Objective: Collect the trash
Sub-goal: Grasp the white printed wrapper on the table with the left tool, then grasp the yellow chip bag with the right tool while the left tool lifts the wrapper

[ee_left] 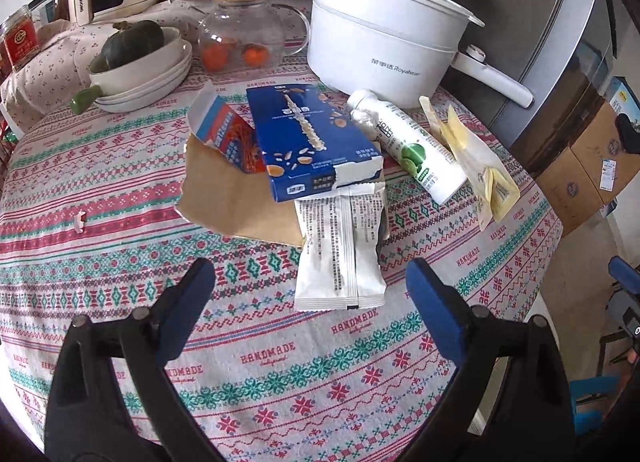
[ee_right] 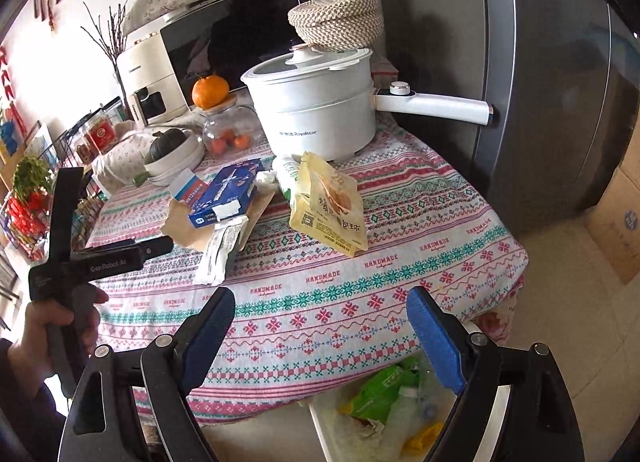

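Note:
Trash lies in a heap mid-table: a blue snack box (ee_left: 310, 142) (ee_right: 226, 194), a white wrapper (ee_left: 340, 252) (ee_right: 222, 250), an orange-blue carton (ee_left: 228, 130), brown paper (ee_left: 236, 198), a white-green bottle (ee_left: 408, 146) and a yellow snack bag (ee_left: 476, 158) (ee_right: 330, 202). My left gripper (ee_left: 310, 286) is open and empty, just short of the white wrapper; its body also shows in the right wrist view (ee_right: 100, 258). My right gripper (ee_right: 320, 310) is open and empty over the table's front edge, above a white trash bin (ee_right: 320, 422) holding wrappers.
A white electric pot (ee_left: 384, 42) (ee_right: 316, 110) stands behind the trash, its handle pointing right. A glass teapot (ee_left: 244, 38) with an orange on top, stacked bowls with a squash (ee_left: 140, 66), a microwave (ee_right: 240, 34), a fridge (ee_right: 540, 82) and cardboard boxes (ee_left: 580, 166) surround.

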Available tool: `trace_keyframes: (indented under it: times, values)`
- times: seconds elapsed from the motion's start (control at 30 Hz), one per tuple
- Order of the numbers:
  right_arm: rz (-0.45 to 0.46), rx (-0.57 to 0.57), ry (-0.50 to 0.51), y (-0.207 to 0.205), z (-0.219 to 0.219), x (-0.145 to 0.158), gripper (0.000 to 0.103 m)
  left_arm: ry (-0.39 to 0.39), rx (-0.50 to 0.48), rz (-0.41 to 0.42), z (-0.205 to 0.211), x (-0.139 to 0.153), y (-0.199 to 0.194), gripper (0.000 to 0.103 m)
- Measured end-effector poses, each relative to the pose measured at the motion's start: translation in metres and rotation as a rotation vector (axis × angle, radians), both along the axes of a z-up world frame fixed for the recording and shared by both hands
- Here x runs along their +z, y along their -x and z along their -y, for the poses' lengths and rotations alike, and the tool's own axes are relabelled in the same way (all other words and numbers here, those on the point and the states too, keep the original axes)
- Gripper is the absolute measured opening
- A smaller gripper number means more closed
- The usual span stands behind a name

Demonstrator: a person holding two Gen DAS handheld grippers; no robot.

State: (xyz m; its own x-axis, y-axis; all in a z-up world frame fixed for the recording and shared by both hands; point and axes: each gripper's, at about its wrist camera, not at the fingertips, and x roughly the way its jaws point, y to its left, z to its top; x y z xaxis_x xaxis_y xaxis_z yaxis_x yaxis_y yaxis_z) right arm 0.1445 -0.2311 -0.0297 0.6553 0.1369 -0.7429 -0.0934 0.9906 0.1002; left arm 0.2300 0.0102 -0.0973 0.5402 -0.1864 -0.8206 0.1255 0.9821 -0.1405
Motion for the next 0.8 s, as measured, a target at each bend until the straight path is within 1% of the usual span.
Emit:
trace_keyframes:
  times: [0.1, 0.27, 0.3, 0.33, 0.4, 0.47, 0.53, 0.63, 0.77, 0.8]
  values:
    - [-0.005, -0.009, 0.010, -0.008, 0.003, -0.002, 0.089, -0.035, -0.032, -0.028, 0.019, -0.018, -0.015, 0.084]
    - [-0.012, -0.023, 0.011, -0.014, 0.012, -0.005, 0.089, -0.029, -0.007, -0.103, 0.027, -0.040, -0.034, 0.072]
    - [-0.015, -0.025, 0.008, -0.015, 0.014, -0.005, 0.089, -0.029, -0.002, -0.116, 0.028, -0.044, -0.036, 0.067]
    - [-0.016, -0.026, 0.006, -0.015, 0.016, -0.005, 0.089, -0.031, 0.001, -0.129, 0.028, -0.047, -0.037, 0.060]
    - [-0.016, -0.029, 0.007, -0.016, 0.017, -0.005, 0.089, -0.037, 0.013, -0.149, 0.028, -0.054, -0.037, 0.057]
    - [-0.015, -0.031, 0.011, -0.016, 0.019, -0.004, 0.089, -0.040, 0.017, -0.139, 0.027, -0.053, -0.035, 0.051]
    - [-0.014, -0.031, 0.011, -0.015, 0.019, -0.004, 0.089, -0.028, 0.015, -0.135, 0.027, -0.049, -0.031, 0.040]
    - [-0.017, -0.033, 0.010, -0.015, 0.019, -0.005, 0.089, -0.025, 0.014, -0.146, 0.025, -0.048, -0.027, 0.031]
    - [-0.020, -0.033, 0.005, -0.020, 0.017, -0.011, 0.089, 0.015, 0.017, -0.135, 0.016, -0.033, -0.012, 0.026]
    - [-0.020, -0.029, 0.007, -0.023, 0.015, -0.015, 0.089, 0.030, 0.016, -0.125, 0.017, -0.027, -0.001, 0.024]
